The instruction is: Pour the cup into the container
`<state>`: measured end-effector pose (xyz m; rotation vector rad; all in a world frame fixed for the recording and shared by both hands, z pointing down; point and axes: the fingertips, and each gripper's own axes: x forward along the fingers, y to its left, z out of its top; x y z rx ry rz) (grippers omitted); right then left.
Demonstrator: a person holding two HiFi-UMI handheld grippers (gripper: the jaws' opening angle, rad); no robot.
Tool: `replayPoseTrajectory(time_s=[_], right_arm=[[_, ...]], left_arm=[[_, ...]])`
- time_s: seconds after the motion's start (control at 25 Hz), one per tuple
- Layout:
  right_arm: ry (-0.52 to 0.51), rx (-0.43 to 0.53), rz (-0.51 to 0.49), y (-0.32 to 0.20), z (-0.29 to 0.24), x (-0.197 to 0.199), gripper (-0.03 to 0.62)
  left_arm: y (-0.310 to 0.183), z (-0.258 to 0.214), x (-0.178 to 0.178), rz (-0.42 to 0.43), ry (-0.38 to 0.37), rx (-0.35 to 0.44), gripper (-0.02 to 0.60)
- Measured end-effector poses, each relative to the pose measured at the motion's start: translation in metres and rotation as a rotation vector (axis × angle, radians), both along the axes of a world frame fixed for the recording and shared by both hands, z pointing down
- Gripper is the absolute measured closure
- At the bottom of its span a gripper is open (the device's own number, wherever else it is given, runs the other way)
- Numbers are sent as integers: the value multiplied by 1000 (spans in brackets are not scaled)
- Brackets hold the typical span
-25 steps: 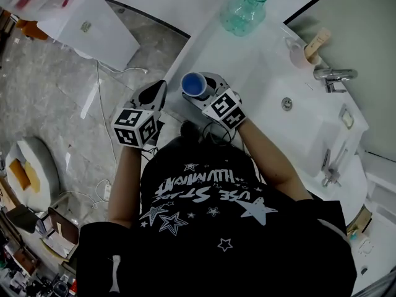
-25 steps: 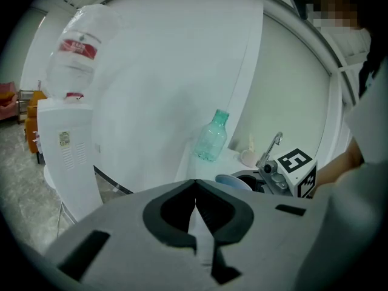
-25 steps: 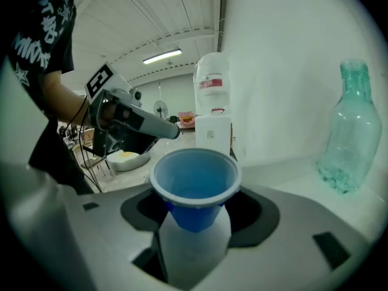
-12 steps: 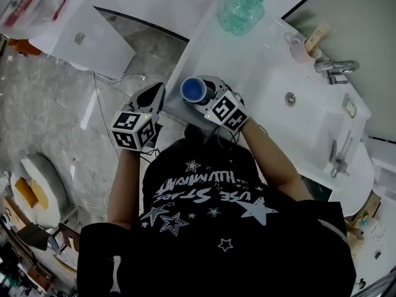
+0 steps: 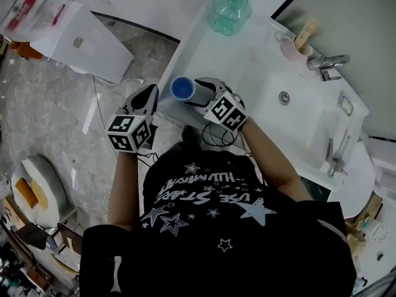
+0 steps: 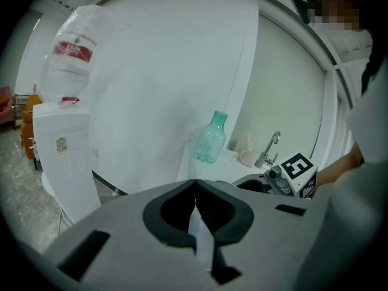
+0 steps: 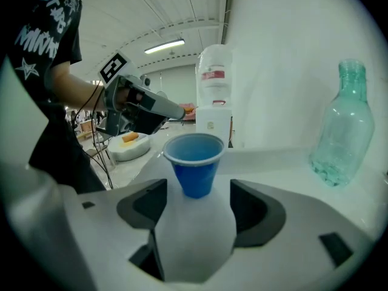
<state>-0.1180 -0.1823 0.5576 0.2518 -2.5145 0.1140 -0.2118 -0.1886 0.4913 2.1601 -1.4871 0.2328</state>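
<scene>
R gripper jaws opening wide, upright cup btwn tips on counter, untouched; L gripper closed, empty.

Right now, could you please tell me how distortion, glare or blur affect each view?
Head view: sharp and evenly lit, though the white counter looks washed out. Left gripper view: strong fisheye bending of the wall corner, with dark vignetted corners. Right gripper view: same fisheye curve; the blue cup is crisp, the ceiling light blown out.
</scene>
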Motion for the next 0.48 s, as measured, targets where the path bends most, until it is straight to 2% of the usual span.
replayPoseTrajectory(time_s=[0.28, 0.48], right_arm=[[-31, 31, 29, 17, -23, 46, 289], [-92, 38, 93, 27, -44, 76, 396]], left_arm=[[32, -20, 28, -59, -3, 40, 572], [57, -30, 57, -75, -4, 66, 572]])
